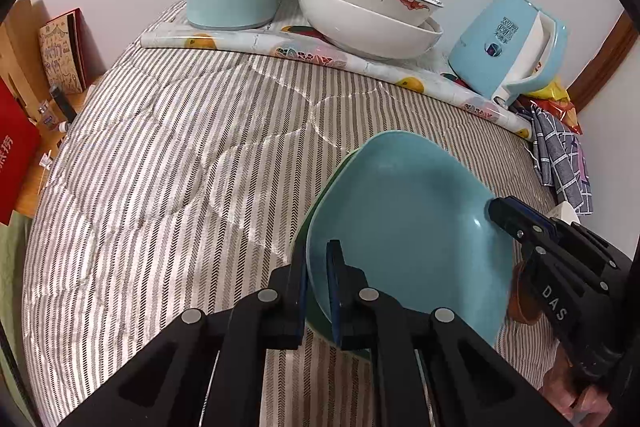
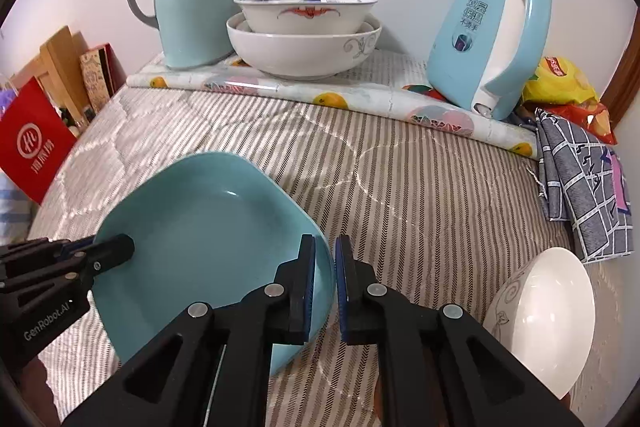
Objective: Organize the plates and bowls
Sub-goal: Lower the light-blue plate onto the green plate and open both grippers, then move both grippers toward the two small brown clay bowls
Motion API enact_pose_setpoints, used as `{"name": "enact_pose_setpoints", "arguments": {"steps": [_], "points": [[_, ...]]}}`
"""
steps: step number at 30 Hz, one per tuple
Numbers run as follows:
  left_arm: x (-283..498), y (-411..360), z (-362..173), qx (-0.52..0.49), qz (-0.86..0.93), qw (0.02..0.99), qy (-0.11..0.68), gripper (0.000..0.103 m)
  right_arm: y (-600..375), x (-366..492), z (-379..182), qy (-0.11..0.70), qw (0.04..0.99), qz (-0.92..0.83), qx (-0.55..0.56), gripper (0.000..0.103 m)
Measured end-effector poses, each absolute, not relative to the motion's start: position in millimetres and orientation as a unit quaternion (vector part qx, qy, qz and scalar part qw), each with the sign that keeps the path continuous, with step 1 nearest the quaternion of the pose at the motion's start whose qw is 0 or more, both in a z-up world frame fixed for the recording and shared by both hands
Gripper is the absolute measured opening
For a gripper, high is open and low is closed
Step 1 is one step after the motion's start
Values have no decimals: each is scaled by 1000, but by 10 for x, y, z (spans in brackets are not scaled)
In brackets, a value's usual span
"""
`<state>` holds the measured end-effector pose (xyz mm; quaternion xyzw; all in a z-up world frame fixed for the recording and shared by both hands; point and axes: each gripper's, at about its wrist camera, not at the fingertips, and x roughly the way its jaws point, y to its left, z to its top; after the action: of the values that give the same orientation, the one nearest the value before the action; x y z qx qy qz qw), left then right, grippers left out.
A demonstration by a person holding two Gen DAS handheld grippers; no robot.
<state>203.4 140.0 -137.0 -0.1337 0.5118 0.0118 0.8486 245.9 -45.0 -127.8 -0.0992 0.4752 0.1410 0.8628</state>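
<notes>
Teal plate (image 1: 408,227) sits on a green plate (image 1: 316,327) toward the near edge of the bed (image 2: 400,167), right of its middle.

- Left tool (image 1: 318,267): clenched over the plates' left rim, one pad inside the teal dish and one outside. Whether the green plate is caught too, I cannot tell.
- Right tool (image 2: 324,267): closed on the teal plate's opposite rim, which is pinched between the pads.
- White bowl (image 2: 548,315) lies tipped near the right edge; two nested bowls (image 2: 304,39) stand at the far edge by the wall.

Judgement: the step is a two-sided carry of the plate. Keep both grips firm and level with each other and raise both sides together. Glazed rims slip, so go slowly. Check that the green plate stays down — or comes along squarely.
</notes>
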Motion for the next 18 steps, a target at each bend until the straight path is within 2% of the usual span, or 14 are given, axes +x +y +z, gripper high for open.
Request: {"name": "enact_pose_setpoints", "arguments": {"steps": [2, 4, 7, 13, 15, 16, 18], "points": [[2014, 1382, -1340, -132, 7, 849, 512, 17, -463, 2426, -1229, 473, 865, 142, -92, 23], [1975, 1355, -1287, -124, 10, 853, 507, 18, -473, 2372, -1178, 466, 869, 138, -93, 29], [1902, 1335, -1192, -121, 9, 859, 497, 23, -516, 2237, -1090, 458, 873, 136, -96, 29], [1744, 1303, -1003, -128, 4, 866, 483, 24, -742, 1925, -890, 438, 885, 120, -100, 30], [1689, 1266, -932, -126, 0, 870, 478, 28, -859, 1829, -815, 433, 889, 116, -93, 38], [1660, 1250, -899, -125, -1, 871, 475, 29, -914, 1785, -782, 430, 891, 113, -89, 48], [1592, 1199, -824, -127, -10, 875, 467, 29, -1035, 1692, -719, 420, 898, 103, -81, 51]]}}
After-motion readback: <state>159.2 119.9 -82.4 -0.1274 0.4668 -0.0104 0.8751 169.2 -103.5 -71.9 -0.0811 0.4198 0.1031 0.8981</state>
